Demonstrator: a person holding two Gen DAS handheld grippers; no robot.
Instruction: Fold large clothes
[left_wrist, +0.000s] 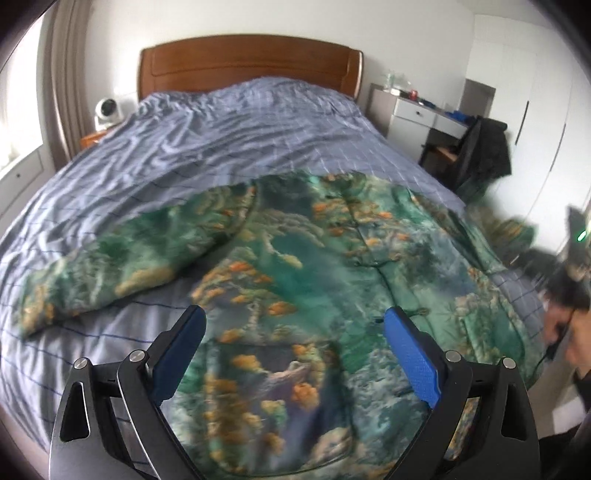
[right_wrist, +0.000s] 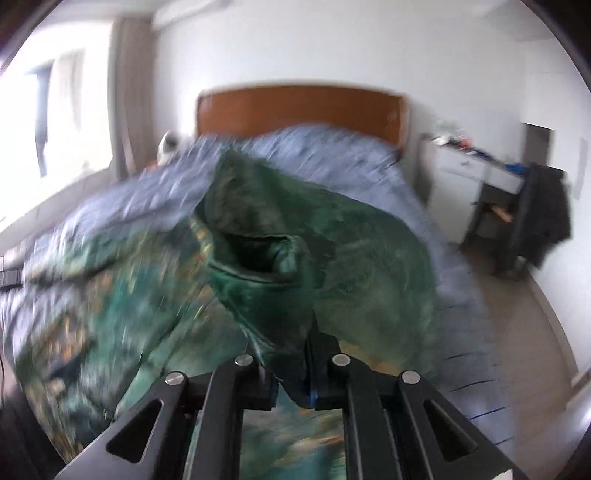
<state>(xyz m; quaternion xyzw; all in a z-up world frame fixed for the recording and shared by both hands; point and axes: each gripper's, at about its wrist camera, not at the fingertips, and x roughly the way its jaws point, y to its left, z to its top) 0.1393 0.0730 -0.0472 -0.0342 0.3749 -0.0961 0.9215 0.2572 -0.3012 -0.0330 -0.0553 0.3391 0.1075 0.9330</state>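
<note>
A large green jacket (left_wrist: 295, 266) with an orange and blue landscape print lies spread face up on the bed, one sleeve (left_wrist: 110, 273) stretched out to the left. My left gripper (left_wrist: 295, 321) is open and empty above the jacket's lower front. My right gripper (right_wrist: 291, 373) is shut on the jacket's other sleeve (right_wrist: 280, 266) near its cuff and holds it lifted above the bed, the cuff opening facing the camera. The right wrist view is motion-blurred.
The bed has a blue checked cover (left_wrist: 221, 140) and a wooden headboard (left_wrist: 251, 62). A white fan (left_wrist: 107, 110) stands at the left bedside. A white desk (left_wrist: 417, 110) and a chair with dark clothes (left_wrist: 480, 155) stand right of the bed. A person's head (left_wrist: 569, 314) is at the right edge.
</note>
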